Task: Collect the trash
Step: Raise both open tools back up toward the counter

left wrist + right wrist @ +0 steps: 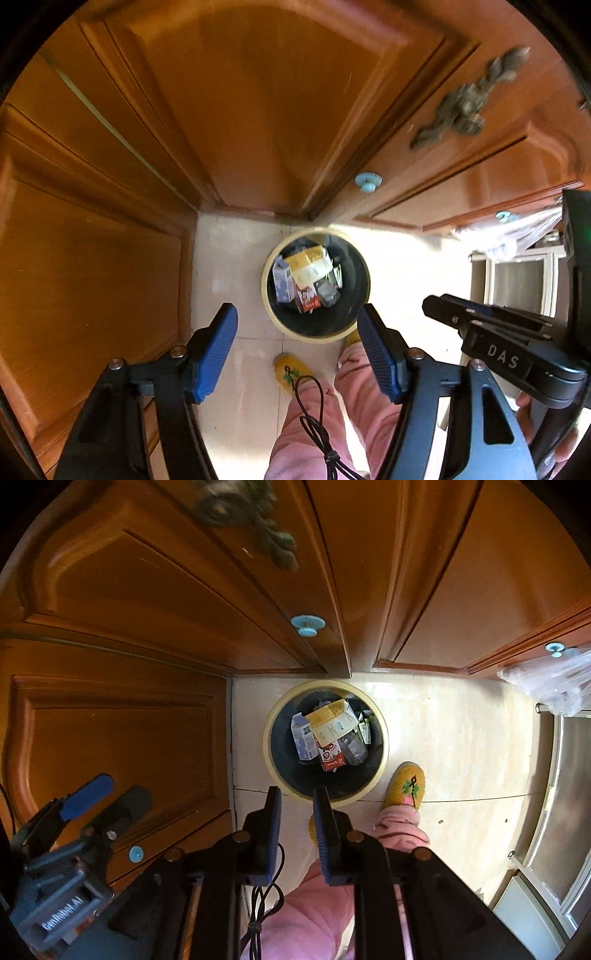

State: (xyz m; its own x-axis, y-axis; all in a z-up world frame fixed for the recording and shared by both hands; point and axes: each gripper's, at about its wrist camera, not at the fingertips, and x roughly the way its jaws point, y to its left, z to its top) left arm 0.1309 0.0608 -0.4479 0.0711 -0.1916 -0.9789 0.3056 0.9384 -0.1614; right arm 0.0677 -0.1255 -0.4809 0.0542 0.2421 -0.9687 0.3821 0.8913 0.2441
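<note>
A round bin (274, 320) with a cream rim and dark inside stands on the pale floor in the cabinet corner; it also shows in the right wrist view (384, 764). It holds several pieces of trash: a yellow-white carton (308, 266) (332, 720), a blue-white carton (282, 282) (303, 738), a red-white pack (332, 758) and a clear bottle (352, 749). My left gripper (297, 321) is open and empty, high above the bin's near rim. My right gripper (297, 801) is nearly closed, a narrow gap between its blue pads, empty, also above the near rim.
Orange wooden cabinet doors (258, 110) with blue knobs (369, 181) wall the corner at the back and left. The person's pink trouser legs (314, 424) and yellow slippers (406, 784) stand just in front of the bin. A clear plastic bag (554, 683) hangs at right.
</note>
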